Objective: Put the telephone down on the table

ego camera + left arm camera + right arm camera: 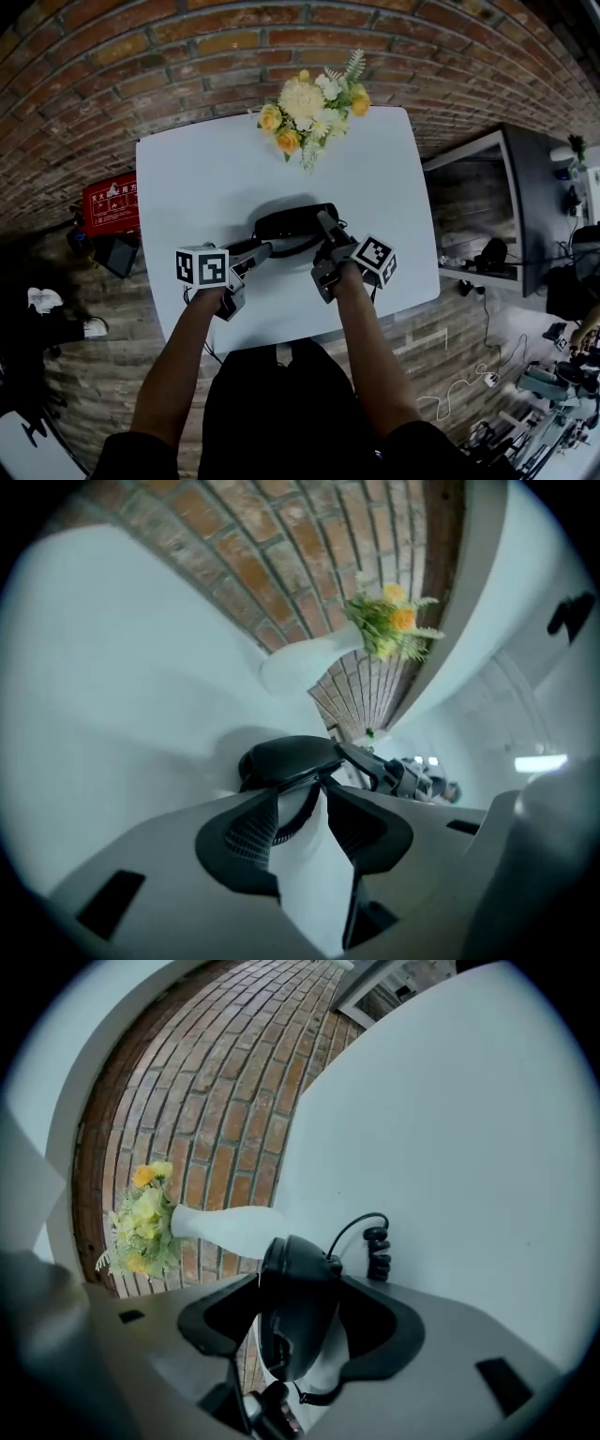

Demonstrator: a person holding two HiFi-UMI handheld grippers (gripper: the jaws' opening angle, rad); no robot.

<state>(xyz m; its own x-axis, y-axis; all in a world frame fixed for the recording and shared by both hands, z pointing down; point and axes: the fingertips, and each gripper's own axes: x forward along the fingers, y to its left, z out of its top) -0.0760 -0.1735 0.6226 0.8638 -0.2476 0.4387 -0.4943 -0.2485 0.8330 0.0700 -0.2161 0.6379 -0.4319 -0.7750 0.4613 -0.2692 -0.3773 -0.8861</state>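
Head view: phone [295, 223] sits low over mid-table [187, 178]; contact unclear. Left gripper [322, 785] view: jaws narrow, nipping the phone's end. Right gripper [298, 1279] view: jaws clamp the other end. Judgement: lower both level, clear of the cord [377, 1246], then release.

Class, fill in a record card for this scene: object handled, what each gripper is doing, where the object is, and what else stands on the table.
object: black telephone handset with coiled cord
left gripper: fingers closed on one end of the handset
right gripper: fingers closed around the other end
position: held over the white table, shadow beneath it
also on table: white vase of yellow flowers at the far edge
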